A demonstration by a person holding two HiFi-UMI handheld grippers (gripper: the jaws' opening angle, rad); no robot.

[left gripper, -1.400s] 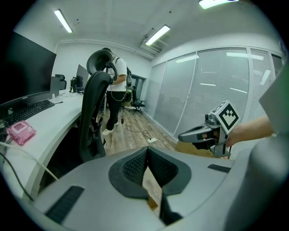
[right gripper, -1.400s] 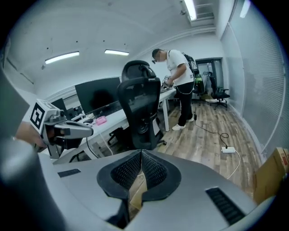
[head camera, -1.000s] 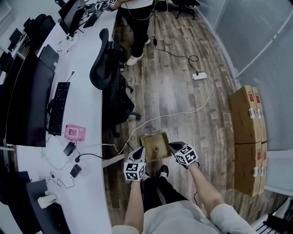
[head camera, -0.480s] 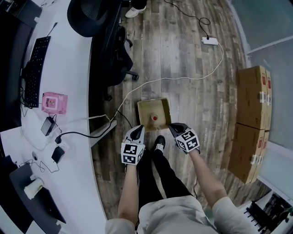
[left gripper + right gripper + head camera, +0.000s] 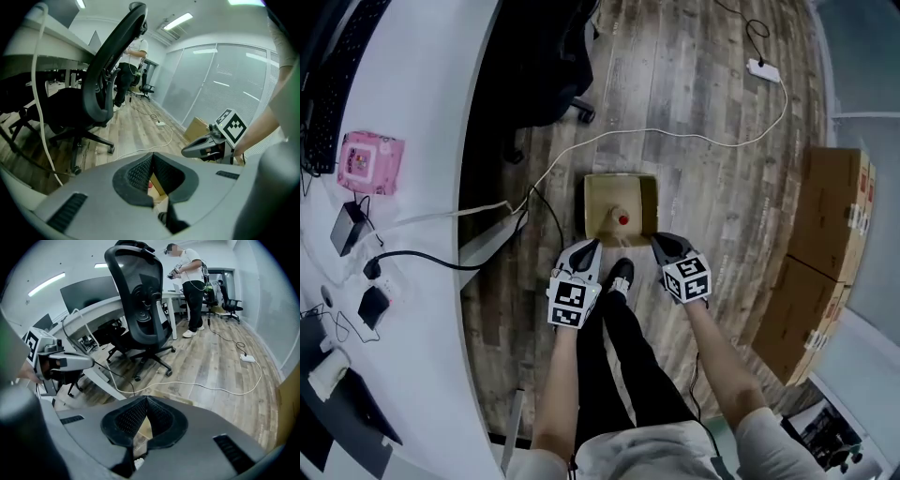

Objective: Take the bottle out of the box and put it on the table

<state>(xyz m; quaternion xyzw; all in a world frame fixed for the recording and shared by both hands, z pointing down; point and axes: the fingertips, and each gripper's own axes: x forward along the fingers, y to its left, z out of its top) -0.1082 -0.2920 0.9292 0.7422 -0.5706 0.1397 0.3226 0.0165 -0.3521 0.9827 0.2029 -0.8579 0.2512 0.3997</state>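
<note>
Grey-brown wood planks are covering the floor (image 5: pixel 703 187) of an office room. A long white table (image 5: pixel 422 206) is running down the left of the head view, carrying a pink case (image 5: pixel 367 161) and some small dark chargers with leads. A black office chair (image 5: pixel 553 56) is standing against the table's edge. A white cable (image 5: pixel 694 136) is snaking across the planks to a power strip (image 5: pixel 763 68), and brown cartons (image 5: pixel 834 216) are sitting stacked at the right. In the right gripper view another person (image 5: pixel 190 268) is standing at the far end of the room; the left gripper view is showing frosted glass walls (image 5: pixel 220 79).

An open cardboard box (image 5: pixel 592 202) is sitting on the floor just ahead of the person's shoe (image 5: pixel 621 274), near the table. The bottle (image 5: pixel 617 223) is resting inside it, toward the near wall, with its red cap facing up at the head camera. Its long axis is looking roughly upright, though the exact tilt cannot be told from above.

The left gripper (image 5: pixel 589 249) and right gripper (image 5: pixel 660 244) are hovering just by the box's near corners, one on each side, both pointing down and forward. Each one's jaws are meeting at the tips with nothing clamped between them.
</note>
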